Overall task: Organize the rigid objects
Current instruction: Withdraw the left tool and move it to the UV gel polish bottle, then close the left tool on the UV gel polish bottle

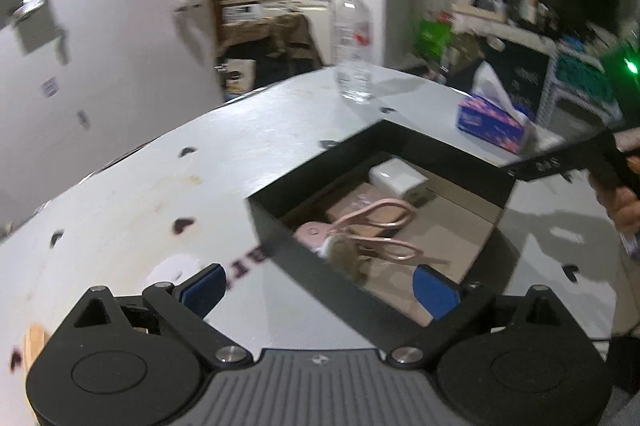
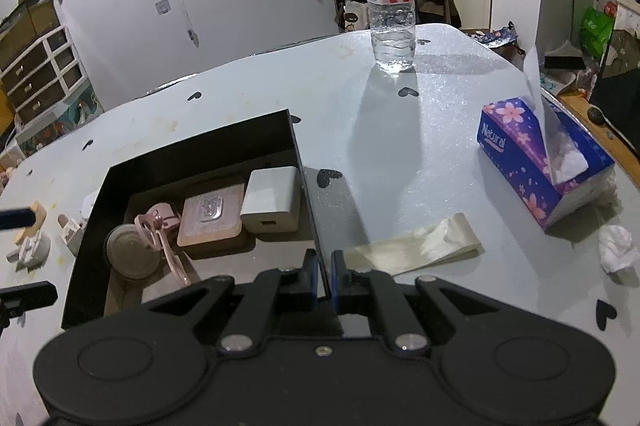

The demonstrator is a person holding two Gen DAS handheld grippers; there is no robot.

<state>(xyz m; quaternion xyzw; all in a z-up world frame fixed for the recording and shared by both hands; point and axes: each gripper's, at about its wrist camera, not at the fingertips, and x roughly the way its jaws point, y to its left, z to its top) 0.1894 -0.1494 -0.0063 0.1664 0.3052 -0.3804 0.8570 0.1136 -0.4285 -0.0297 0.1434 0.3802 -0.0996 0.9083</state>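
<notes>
Charger (image 2: 272, 199) in box (image 2: 188, 141), bottle (image 2: 391, 1) behind.

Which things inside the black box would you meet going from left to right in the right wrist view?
Round disc → pink clip → wooden hook plaque → white charger.

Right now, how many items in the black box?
4 visible: white charger at the far right, wooden hook plate beside it, pink clip in the middle, round disc at left. More may sit behind the near wall.
</notes>
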